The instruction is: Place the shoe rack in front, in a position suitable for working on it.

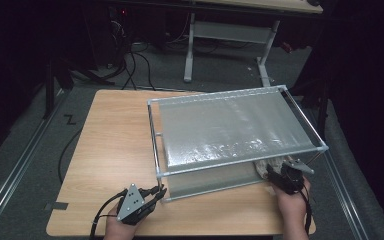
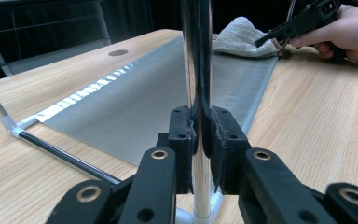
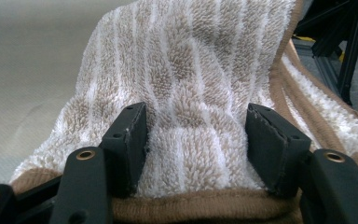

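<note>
Dark floor and black surroundings ring a pale wooden worktop [image 1: 110, 150], with cables trailing on the floor at the far left and a second table's white legs beyond the far edge. On the worktop stands a metal-tube rack [image 1: 152, 130] with two grey sheet shelves – it fills the right half and reaches close to the right and near edges, while the left half lies bare.

At the near edge, left of centre, the left gripper [image 1: 156, 194] is clamped tight on the rack's near-left upright post [image 2: 196, 84], just above its white corner foot. Near the near-right corner, the right gripper [image 1: 285, 172] points under the upper shelf at a beige-and-white striped towel [image 3: 191, 93] lying on the lower shelf's near-right end. Its jaws stand wide on either side of a fold of the towel – the pads [image 3: 130, 140] are just beside the pile, not pressing it.
</note>
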Action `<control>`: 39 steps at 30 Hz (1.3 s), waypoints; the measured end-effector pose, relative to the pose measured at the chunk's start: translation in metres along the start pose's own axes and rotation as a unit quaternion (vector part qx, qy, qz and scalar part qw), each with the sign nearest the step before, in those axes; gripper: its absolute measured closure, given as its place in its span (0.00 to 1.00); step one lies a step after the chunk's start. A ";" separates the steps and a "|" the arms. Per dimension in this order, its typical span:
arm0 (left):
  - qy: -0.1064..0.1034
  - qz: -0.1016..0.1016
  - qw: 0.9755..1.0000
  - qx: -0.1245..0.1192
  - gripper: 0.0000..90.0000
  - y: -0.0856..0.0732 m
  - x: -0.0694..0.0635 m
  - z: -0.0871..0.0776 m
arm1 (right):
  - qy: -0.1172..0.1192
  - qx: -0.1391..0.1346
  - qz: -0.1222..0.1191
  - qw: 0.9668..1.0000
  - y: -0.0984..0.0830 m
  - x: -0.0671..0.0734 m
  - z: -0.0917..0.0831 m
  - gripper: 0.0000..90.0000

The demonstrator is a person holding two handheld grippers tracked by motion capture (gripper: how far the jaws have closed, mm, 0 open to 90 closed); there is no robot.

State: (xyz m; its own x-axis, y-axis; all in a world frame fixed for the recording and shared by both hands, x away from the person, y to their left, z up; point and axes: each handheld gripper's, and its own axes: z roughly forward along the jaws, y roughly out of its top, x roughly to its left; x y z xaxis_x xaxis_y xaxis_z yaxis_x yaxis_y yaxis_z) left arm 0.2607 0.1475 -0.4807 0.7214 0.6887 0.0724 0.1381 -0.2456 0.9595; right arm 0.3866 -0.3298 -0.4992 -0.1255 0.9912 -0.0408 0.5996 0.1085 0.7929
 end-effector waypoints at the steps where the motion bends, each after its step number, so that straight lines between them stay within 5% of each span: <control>1: 0.000 -0.001 1.000 0.000 0.89 0.000 0.000 0.000 | -0.001 0.000 0.001 1.000 0.000 0.001 0.000 0.45; 10: -0.002 -0.004 1.000 0.001 0.89 0.000 0.000 0.000 | -0.003 0.001 -0.008 1.000 -0.002 0.026 -0.003 0.46; 20: -0.004 -0.003 1.000 -0.001 0.89 0.000 0.001 0.000 | 0.062 0.008 -0.049 0.997 -0.004 0.088 -0.009 0.49; 31: -0.004 -0.003 1.000 0.000 0.89 0.000 0.001 0.000 | 0.135 0.014 -0.104 0.985 -0.006 0.172 -0.017 0.49; 39: -0.002 -0.008 1.000 0.004 0.89 0.000 0.000 -0.001 | 0.180 0.015 -0.132 0.975 -0.009 0.217 -0.025 0.48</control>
State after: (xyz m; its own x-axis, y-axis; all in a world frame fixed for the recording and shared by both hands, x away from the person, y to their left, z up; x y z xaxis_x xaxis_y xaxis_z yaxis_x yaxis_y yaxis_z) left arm 0.2602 0.1483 -0.4809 0.7224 0.6893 0.0553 0.1550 -0.2393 0.9585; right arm 0.3349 -0.1178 -0.4998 -0.5444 0.8386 -0.0206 0.5307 0.3633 0.7658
